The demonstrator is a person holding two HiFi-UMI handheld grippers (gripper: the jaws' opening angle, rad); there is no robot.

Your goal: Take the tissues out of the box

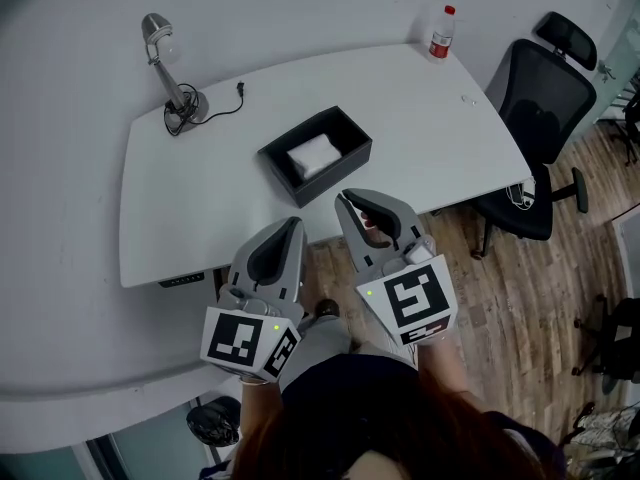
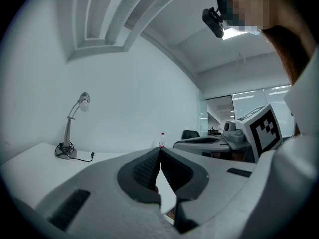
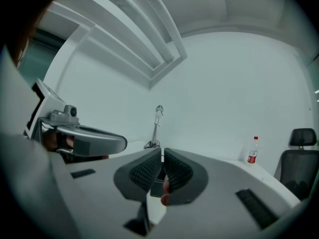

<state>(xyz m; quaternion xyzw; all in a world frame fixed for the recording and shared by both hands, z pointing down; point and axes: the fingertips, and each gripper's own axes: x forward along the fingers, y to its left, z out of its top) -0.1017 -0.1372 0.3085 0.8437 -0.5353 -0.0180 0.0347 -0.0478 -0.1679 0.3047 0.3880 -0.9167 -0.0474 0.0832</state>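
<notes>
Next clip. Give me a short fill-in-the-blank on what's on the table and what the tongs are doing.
1. The tissues lie inside a black ___ on the table.
2. The bottle has a ___ cap.
3. The ___ stands at the table's far left corner.
4. The left tongs and right tongs hold ___.

Missing words: box; red; lamp; nothing.

Bare table (image 1: 420,138) surrounds the box (image 1: 335,171); lamp (image 1: 188,107) and bottle (image 1: 441,33) stand well apart.
</notes>
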